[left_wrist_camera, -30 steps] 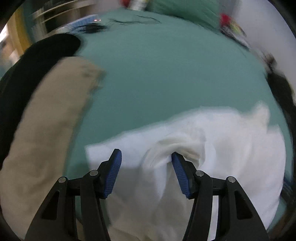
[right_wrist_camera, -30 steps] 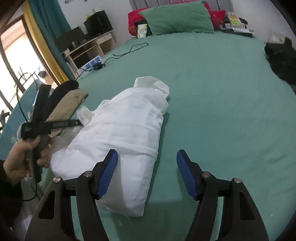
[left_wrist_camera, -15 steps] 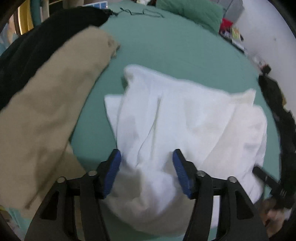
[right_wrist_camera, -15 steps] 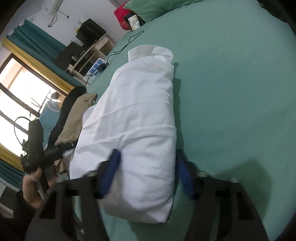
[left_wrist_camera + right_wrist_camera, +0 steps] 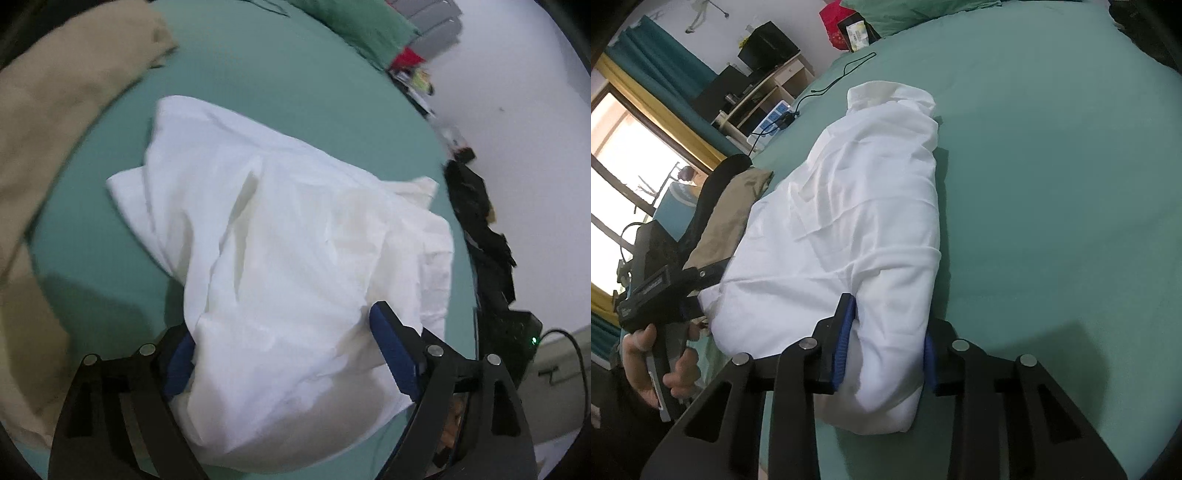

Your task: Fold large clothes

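Note:
A white garment (image 5: 288, 229) lies bundled lengthwise on the green bed sheet (image 5: 1052, 184). My left gripper (image 5: 286, 350) straddles one end of it. Its jaws are opening and stand wide, with cloth bulging between the blue pads; the left pad is partly covered by fabric. In the right wrist view the same garment (image 5: 857, 206) runs away from me, collar end far. My right gripper (image 5: 886, 350) is at its near right corner, jaws closing, and a thick fold is pinched between the pads. A hand (image 5: 650, 347) holds the left gripper's handle at the garment's left side.
A beige garment (image 5: 55, 110) with a black one under it (image 5: 713, 184) lies beside the white bundle. More black clothing (image 5: 480, 229) sits at the bed's far edge. A green pillow (image 5: 354, 22), a black cable (image 5: 846, 74) and a power strip (image 5: 772, 118) are further off.
The left gripper swung in over the white garment and its jaws widened around the end. The right gripper sank onto the near corner and its jaws narrowed onto the fold.

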Action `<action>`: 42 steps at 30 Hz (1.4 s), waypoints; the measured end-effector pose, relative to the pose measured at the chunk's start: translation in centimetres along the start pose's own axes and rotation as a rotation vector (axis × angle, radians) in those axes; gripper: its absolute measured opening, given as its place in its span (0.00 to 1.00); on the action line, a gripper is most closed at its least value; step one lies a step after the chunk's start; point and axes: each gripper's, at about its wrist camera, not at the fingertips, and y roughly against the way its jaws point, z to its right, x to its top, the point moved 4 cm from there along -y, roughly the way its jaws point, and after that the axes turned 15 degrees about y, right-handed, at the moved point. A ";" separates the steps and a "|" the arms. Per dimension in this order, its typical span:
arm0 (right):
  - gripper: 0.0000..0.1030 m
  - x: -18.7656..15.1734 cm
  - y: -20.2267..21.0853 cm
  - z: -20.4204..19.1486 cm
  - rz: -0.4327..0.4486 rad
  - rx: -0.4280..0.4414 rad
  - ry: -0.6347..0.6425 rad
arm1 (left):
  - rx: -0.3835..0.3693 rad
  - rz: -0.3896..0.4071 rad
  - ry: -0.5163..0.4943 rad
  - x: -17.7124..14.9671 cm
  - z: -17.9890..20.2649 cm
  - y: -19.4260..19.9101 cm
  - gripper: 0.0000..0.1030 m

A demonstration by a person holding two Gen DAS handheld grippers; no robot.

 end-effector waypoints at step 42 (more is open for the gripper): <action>0.23 1.0 -0.2 -2.0 -0.069 -0.122 0.112 | 0.260 0.142 -0.269 -2.8 3.5 1.8 0.85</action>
